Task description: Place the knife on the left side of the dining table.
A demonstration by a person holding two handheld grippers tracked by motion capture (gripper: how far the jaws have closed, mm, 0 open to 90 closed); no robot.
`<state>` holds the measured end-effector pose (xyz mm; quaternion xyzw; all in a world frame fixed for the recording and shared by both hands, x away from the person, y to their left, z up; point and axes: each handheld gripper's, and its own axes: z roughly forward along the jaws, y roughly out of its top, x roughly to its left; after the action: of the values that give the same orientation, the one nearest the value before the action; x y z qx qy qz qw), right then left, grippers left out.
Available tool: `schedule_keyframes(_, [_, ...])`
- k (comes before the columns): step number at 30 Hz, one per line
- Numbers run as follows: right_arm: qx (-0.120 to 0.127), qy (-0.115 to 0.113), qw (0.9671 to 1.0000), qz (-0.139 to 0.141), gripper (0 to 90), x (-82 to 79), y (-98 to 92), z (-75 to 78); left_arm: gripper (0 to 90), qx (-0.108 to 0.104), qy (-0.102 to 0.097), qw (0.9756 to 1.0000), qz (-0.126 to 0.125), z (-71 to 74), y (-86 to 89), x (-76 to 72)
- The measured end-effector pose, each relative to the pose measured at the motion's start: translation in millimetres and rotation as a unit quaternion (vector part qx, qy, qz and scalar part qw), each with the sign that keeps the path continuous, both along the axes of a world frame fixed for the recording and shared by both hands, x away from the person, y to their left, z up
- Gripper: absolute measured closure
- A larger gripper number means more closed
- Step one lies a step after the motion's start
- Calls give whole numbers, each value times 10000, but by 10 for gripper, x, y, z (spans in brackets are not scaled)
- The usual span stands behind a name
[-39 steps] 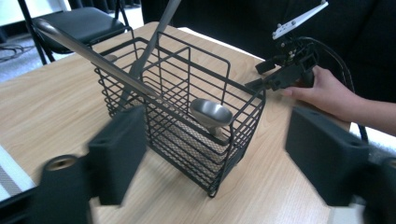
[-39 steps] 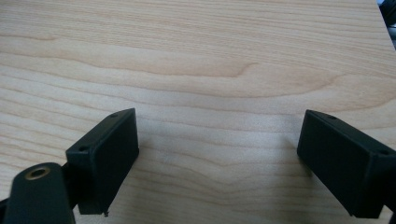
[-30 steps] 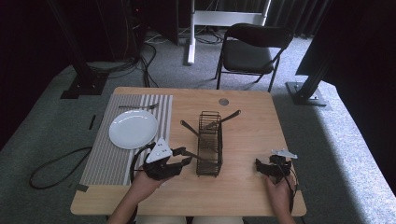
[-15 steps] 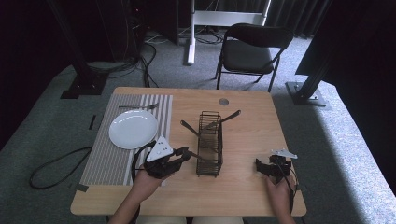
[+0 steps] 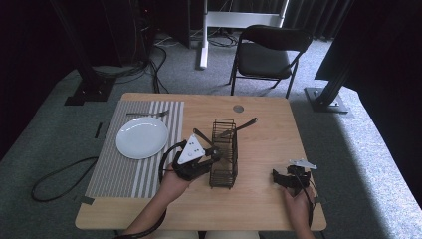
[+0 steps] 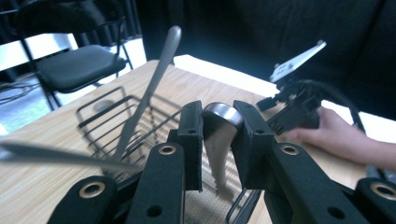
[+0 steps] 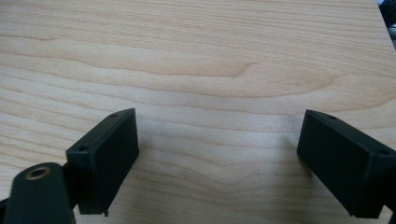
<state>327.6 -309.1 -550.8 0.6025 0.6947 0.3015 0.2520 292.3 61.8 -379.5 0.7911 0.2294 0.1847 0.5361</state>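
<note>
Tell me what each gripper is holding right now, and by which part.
The left gripper grips a knife by the rounded end of its handle, serrated blade pointing down into the rack. The right gripper is open, holding nothing.

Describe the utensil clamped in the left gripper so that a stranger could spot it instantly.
Find the black wire caddy mid-table. At its left side the left gripper is shut on a knife. Unlike the free handles leaning in the caddy, it has a rounded steel end and a serrated blade.
</note>
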Motion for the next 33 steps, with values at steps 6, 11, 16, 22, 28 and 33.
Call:
schedule_keyframes(6, [3,1,10000,-1,118,0,0,0,751,-138,-70,9999,23,7,-140,63])
schedule_keyframes(11, [3,0,10000,0,118,0,0,0,751,-262,-107,9996,23,4,-259,116])
schedule_keyframes(16, [4,2,10000,1,118,0,0,0,752,-344,-179,9992,59,-12,-317,144])
schedule_keyframes(22, [3,2,10000,1,118,0,0,1,759,-165,-276,9995,31,25,-373,133])
schedule_keyframes(28, [1,3,10000,-1,118,0,-1,1,760,-112,-321,9994,-61,40,-422,125])
schedule_keyframes(33, [0,6,10000,-1,118,0,-1,1,762,-86,-332,9994,-30,48,-443,115])
